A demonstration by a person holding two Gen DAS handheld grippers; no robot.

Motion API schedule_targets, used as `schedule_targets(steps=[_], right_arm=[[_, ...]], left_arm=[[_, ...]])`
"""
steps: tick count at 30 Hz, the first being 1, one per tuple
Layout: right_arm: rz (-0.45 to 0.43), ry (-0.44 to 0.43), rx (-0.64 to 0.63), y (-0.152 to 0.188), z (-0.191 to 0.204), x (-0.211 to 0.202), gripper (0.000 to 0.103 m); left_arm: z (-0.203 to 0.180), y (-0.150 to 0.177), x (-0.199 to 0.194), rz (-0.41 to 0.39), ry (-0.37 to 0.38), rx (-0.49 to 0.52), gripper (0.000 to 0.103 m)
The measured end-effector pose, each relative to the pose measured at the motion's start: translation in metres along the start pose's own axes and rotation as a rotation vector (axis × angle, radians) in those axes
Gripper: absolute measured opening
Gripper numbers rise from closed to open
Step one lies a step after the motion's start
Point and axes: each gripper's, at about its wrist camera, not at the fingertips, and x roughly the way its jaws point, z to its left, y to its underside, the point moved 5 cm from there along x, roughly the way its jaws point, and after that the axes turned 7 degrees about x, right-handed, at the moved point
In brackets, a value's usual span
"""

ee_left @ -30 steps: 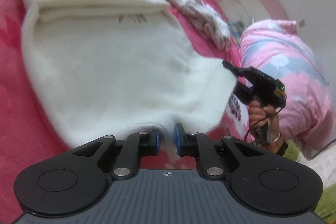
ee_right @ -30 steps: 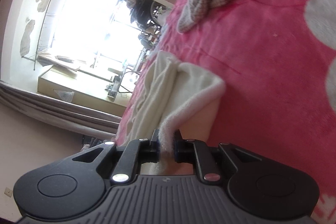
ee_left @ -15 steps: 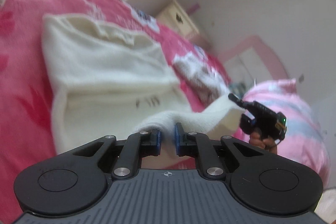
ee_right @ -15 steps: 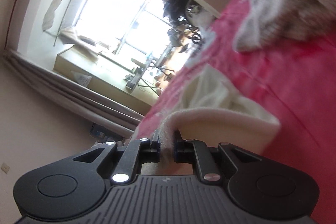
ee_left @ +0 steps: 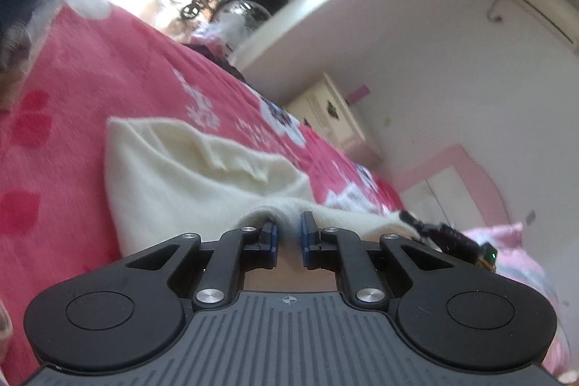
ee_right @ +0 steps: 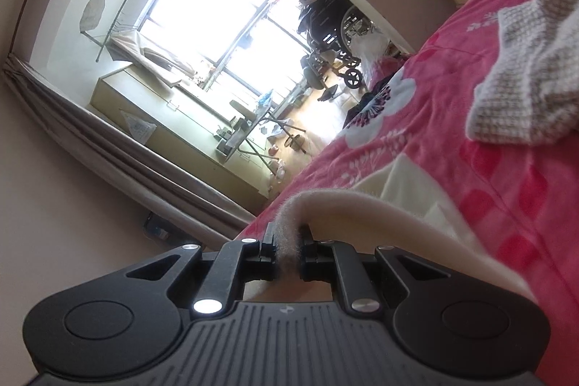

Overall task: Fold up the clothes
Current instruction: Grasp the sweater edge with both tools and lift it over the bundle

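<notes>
A cream sweater [ee_left: 188, 179] lies on the pink flowered bedspread [ee_left: 90, 67]. Its near hem is lifted off the bed and stretched between both grippers. My left gripper [ee_left: 288, 234] is shut on the hem, with the cloth bunched between its blue pads. In the right wrist view my right gripper [ee_right: 287, 246] is shut on the fuzzy hem edge of the cream sweater [ee_right: 365, 208], which arcs off to the right. The right gripper [ee_left: 448, 239] also shows in the left wrist view, low at the right, beyond the raised hem.
A beige knitted garment [ee_right: 524, 89] lies on the bedspread [ee_right: 452, 67] farther back. A cream nightstand [ee_left: 325, 111] stands by the wall. A pink quilt [ee_left: 524, 263] is heaped at the right. A wheelchair [ee_right: 336, 24] and a folding table [ee_right: 253, 129] stand by the window.
Both grippers have lifted the sweater's hem and carried it forward over the sweater body. Far less of the sweater shows beyond the grippers now, and both views tilt upward to the room.
</notes>
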Motion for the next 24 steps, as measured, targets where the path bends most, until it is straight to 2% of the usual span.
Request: schedule_targets(steps=[9, 17, 20, 22, 24], right_arm=[[0.023, 0.049, -0.071, -0.025, 0.013, 0.082, 0.011], [0.098, 0.19, -0.074, -0.024, -0.017, 0.176, 0.011], [0.115, 0.229, -0.038, -0.018, -0.036, 0.202, 0.011], [0.133, 0.249, 0.001, -0.017, -0.052, 0.216, 0.011], [0.163, 0.246, 0.104, -0.017, -0.072, 0.227, 0.016]], left_arm=[[0.048, -0.04, 0.031, -0.061, -0.053, -0.085, 0.01], [0.104, -0.043, 0.071, -0.026, -0.163, -0.159, 0.01], [0.127, -0.038, 0.084, -0.007, -0.192, -0.209, 0.01], [0.142, -0.036, 0.088, 0.0, -0.183, -0.288, 0.012], [0.154, -0.035, 0.09, -0.003, -0.16, -0.376, 0.014]])
